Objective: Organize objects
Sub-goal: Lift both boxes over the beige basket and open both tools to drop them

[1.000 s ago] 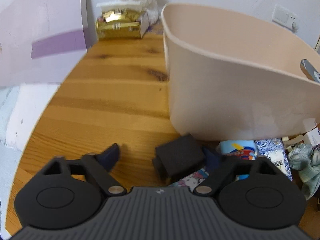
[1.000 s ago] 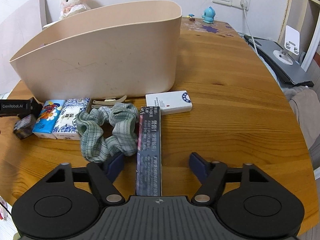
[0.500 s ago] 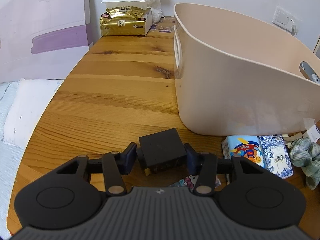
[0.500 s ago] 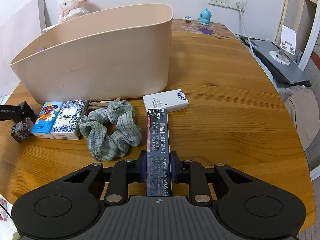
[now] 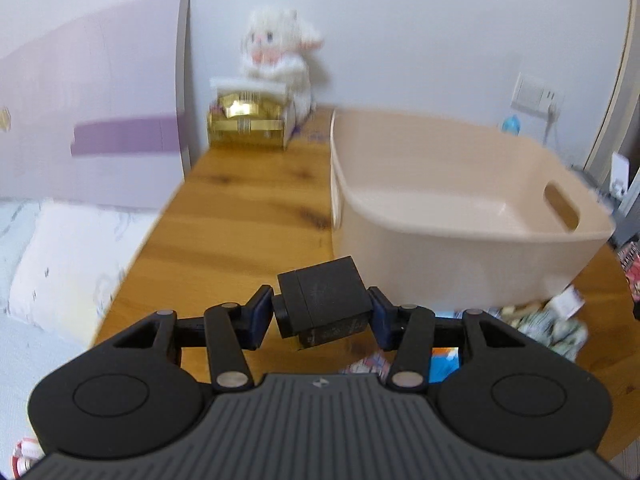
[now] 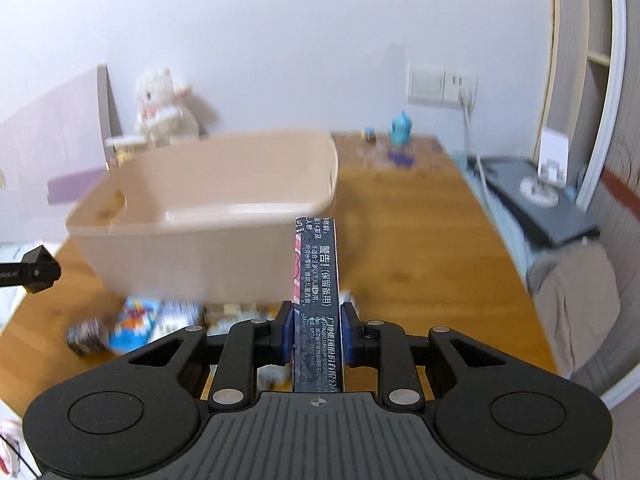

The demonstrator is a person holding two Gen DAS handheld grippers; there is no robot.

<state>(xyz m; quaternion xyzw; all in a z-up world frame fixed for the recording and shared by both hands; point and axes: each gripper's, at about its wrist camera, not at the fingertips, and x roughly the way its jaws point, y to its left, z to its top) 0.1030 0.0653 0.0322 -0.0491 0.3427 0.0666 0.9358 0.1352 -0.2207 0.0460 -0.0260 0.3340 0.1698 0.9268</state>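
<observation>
My left gripper point(image 5: 322, 316) is shut on a small black box point(image 5: 325, 305), held above the wooden table just in front of the beige tub point(image 5: 460, 256). My right gripper point(image 6: 316, 330) is shut on a long dark flat box point(image 6: 317, 280) with printed text, which sticks out ahead toward the beige tub point(image 6: 192, 236). The left gripper with its black box point(image 6: 38, 271) shows at the left edge of the right wrist view. The tub's inside looks bare where it shows. Tissue packs point(image 6: 160, 318) and a small patterned cube point(image 6: 87, 336) lie blurred on the table before the tub.
A gold tissue box point(image 5: 248, 128) and a white plush toy point(image 5: 280, 60) stand at the table's far end. A blue figurine point(image 6: 401, 128) sits near the wall socket point(image 6: 440, 84). A grey laptop stand point(image 6: 540, 204) lies off the right edge, a bed point(image 5: 60, 264) to the left.
Both grippers closed on their boxes, the left on the black box, the right on the long dark box, and then lifted them off the table so the tub's inside comes into view.
</observation>
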